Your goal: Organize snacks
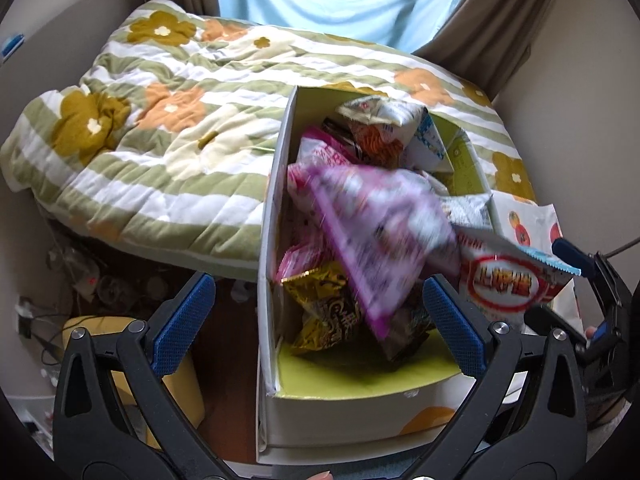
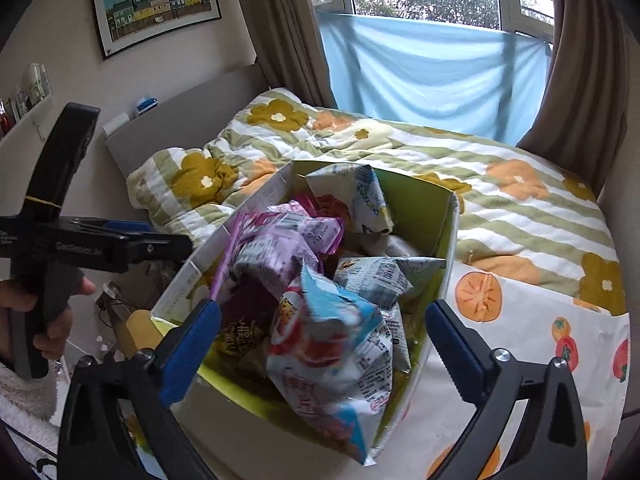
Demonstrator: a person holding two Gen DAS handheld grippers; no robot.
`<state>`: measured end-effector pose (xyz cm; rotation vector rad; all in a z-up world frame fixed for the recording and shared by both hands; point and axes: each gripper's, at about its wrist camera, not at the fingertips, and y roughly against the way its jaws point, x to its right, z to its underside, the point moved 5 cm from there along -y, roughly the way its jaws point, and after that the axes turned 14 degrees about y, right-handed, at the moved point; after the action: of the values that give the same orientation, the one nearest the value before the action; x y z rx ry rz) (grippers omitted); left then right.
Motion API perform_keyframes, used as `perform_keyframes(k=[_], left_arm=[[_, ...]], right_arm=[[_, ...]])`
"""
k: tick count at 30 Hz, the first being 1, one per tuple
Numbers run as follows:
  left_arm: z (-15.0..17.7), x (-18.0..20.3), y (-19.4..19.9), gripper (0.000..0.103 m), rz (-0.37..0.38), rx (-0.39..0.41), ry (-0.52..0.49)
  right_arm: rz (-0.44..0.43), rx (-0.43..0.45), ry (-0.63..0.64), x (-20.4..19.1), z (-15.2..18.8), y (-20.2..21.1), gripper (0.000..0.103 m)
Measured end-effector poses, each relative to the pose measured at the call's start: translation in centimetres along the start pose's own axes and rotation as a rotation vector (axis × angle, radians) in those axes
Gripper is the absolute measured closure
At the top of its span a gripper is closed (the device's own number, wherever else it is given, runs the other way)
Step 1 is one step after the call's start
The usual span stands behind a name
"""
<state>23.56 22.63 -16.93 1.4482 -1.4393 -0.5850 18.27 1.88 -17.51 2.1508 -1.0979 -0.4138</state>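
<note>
Left gripper [image 1: 320, 312]: jaws spread wide over the box, nothing pinched; a blurred purple packet [image 1: 380, 232] lies loose between and beyond the blue pads, apparently dropping onto the pile.
Box [image 1: 276, 208]: open cardboard carton with a green inside, standing on the bed's edge beside the floral quilt [image 1: 160, 120]; the left wall leans outward.
Snacks in the box: a gold packet [image 1: 320, 304] low near the front, pink packets [image 1: 316, 160] along the left wall, a noodle-print bag [image 1: 376, 128] at the far end.
Red-and-white packet [image 1: 504, 284]: at the box's right rim, partly over the edge in the left wrist view; in the right wrist view it sits blurred on top of the heap [image 2: 332, 352].
Right gripper [image 2: 322, 340]: jaws also wide apart, gripping nothing, with that packet loose between them.
Progress: judging by the heap, most snacks are already in the box; none show on the quilt or on the fruit-print cloth [image 2: 540, 320].
Left to do: probably settling the top packets so they lie inside the rim.
</note>
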Motion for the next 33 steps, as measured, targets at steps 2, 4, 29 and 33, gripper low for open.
perform_keyframes(k=[2,4,29,33], left_arm=[[0.5,-0.2,-0.3,0.0,0.005,-0.01,-0.004],[0.9,-0.3,-0.3,0.0,0.005,-0.012,-0.005],[11.2,11.5,16.5,0.0,0.036,0.358,-0.123],[14.6,12.8,19.1,0.0,-0.005,0.466,-0.146]], right_arm=[[0.023,-0.009,-0.004,0.0,0.3,-0.3,0.001],[0.038,-0.008,-0.021,0.1,0.6,-0.1,0.001],[0.258,0.185,-0.023,0.5,3.6,19.6,0.001],[0.34,0.2,-0.069,0.8,5.3,23.3,0.001]])
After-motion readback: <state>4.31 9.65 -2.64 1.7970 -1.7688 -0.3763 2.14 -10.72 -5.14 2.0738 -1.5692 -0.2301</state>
